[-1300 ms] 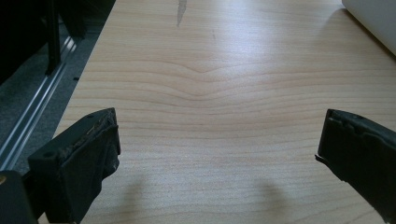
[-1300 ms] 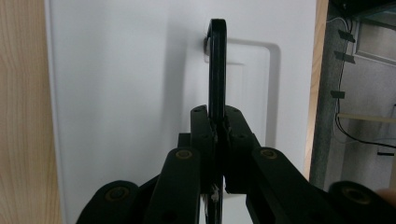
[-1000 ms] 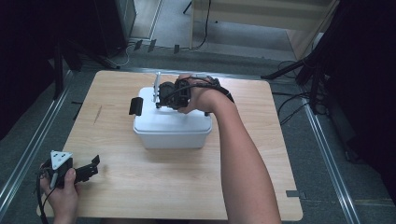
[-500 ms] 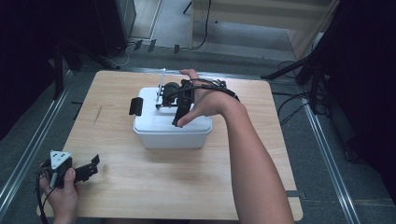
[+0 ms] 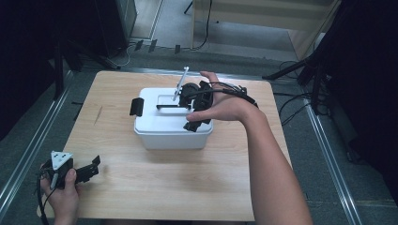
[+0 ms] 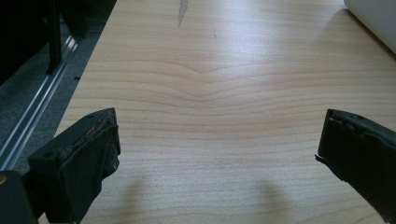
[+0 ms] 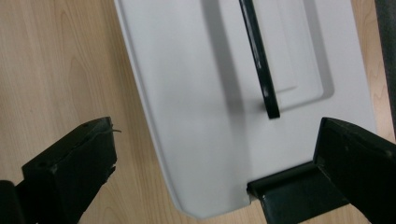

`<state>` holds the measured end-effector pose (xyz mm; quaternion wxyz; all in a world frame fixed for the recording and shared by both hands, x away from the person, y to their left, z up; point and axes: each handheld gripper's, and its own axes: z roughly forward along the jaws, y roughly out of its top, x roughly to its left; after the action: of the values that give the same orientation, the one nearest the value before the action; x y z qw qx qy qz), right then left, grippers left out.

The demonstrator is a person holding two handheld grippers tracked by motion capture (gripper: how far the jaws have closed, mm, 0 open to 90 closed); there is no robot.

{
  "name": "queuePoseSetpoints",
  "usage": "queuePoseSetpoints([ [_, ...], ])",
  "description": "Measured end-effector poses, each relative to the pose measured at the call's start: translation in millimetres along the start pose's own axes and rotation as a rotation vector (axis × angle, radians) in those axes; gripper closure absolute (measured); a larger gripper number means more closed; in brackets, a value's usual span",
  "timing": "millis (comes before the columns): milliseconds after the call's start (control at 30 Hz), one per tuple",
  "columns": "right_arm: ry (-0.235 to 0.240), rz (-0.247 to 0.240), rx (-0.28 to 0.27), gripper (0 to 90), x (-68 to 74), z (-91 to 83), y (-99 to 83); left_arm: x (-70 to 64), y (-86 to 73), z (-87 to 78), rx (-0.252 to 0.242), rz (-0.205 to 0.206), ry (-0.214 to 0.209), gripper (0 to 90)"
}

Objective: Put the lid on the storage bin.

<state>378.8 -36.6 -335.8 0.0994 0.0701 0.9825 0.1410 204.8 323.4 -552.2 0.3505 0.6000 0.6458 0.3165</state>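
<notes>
Your right gripper (image 5: 195,105) hovers over the white lidded box (image 5: 164,124) at the middle of the desk (image 5: 187,187), jaws spread above its lid. Your left gripper (image 5: 82,171) rests near the desk's corner, jaws spread, holding nothing.

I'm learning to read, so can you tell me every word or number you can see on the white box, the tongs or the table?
No words, numbers or signs can be read here.
White box: plain lid, no label.
Black handle on the lid: no writing.
Left tongs and right tongs: no brand visible.
Wooden table: only wood grain.
</notes>
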Motion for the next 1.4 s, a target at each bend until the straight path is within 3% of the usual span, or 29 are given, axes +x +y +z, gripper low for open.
queuePoseSetpoints([
  [633,-0.034,0.067,-0.012,0.0,0.8,-7.8,-55.9,-0.9,0.0,0.1,-0.001,0.006,0.004,0.0],
  [867,-0.053,0.095,0.002,0.0,1.3,-8.4,-78.3,-1.1,-0.3,-0.3,-0.005,0.012,0.002,0.0],
  [967,-0.079,0.08,0.012,0.0,2.5,-8.4,-85.9,-1.1,-0.3,-0.3,-0.006,0.012,0.002,0.0],
  [1400,-0.092,0.127,0.019,0.0,7.2,-4.0,-122.8,-1.3,-0.4,-0.6,-0.005,0.014,0.002,0.0],
])
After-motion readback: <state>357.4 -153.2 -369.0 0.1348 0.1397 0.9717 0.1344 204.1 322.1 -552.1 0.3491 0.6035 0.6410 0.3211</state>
